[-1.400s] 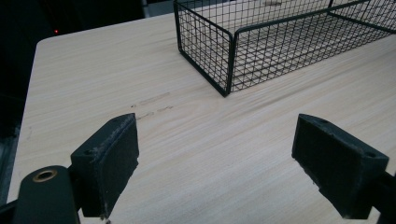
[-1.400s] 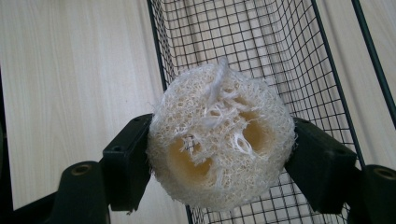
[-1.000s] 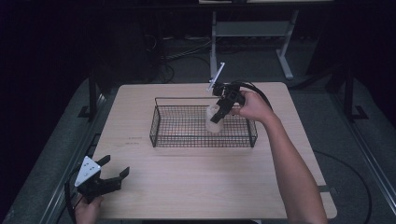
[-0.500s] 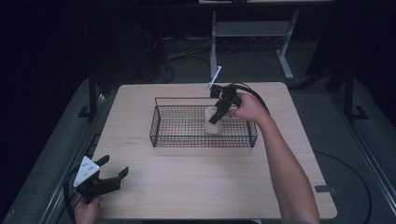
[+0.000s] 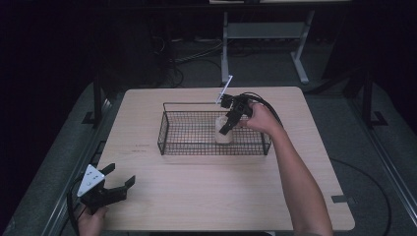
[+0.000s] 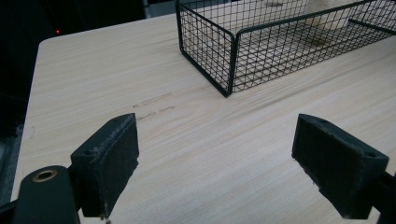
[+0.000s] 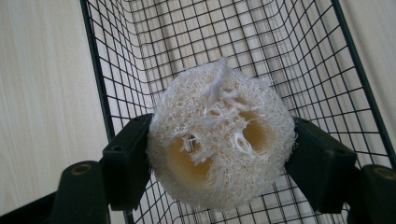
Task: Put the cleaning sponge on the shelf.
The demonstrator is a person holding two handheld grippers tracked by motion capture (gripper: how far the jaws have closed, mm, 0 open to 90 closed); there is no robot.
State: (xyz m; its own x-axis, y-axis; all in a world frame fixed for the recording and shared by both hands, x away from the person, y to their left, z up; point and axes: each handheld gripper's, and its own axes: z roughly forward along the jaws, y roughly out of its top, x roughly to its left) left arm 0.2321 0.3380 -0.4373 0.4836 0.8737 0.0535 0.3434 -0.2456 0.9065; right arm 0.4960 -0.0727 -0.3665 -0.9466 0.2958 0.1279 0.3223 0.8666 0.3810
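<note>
At the table's near left corner the left gripper (image 5: pixel 114 184) rests with its jaws spread wide and nothing between them, well apart from the black wire basket (image 5: pixel 167 129). Further right, the right gripper (image 7: pixel 219 161) is clamped on a loofah sponge (image 7: pixel 220 140): a pale cream, fibrous round piece with frayed strands and hollow channels showing at its end. The sponge sits squarely between the two jaw pads, touching both, inside the basket toward its right part, over the mesh floor. Nothing else lies in the basket.
</note>
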